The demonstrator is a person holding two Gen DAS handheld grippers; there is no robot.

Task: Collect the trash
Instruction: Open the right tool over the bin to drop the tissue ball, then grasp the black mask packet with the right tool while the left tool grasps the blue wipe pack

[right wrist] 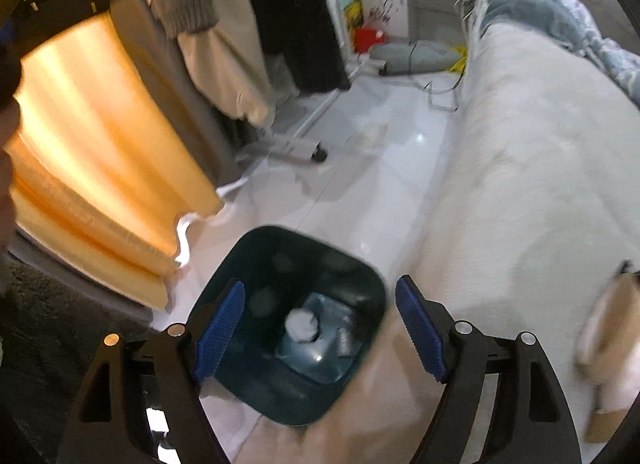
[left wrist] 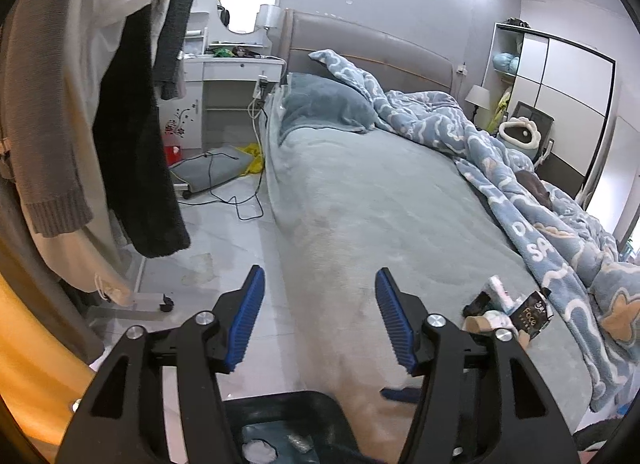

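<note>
Two grippers hang over the gap between the bed and the curtain, and neither one grasps anything. The right gripper [right wrist: 320, 328] points steeply down with its blue pads spread wide, and nothing sits between them. Directly below it stands the dark bin [right wrist: 352, 264] on the pale floor [right wrist: 360, 191], pressed close against the side of the bed [right wrist: 520, 183]. Inside the bin lies a crumpled white wad [right wrist: 302, 324] on a bluish liner, with a small clear scrap just beside it.

The left gripper [left wrist: 320, 320] looks out more levelly along the edge of the bed, its jaws parted and bare; the bin's rim [left wrist: 280, 404] shows just under it. No earlier view is at hand to compare either gripper against.

More trash [left wrist: 508, 304] waits on the grey bed cover, to the right of the left gripper: a small heap with a black packet printed with pale lettering, a white roll-shaped piece and some tan bits, lying just beside the rumpled blue quilt [left wrist: 540, 191]. In the right wrist view a blurred tan shape [right wrist: 608, 328] sits at the right edge of the bed; I cannot tell what it is.

An orange curtain [right wrist: 100, 143] glows on the far side of the bin, and clothes [left wrist: 132, 123] hang from a rack beyond it.
</note>
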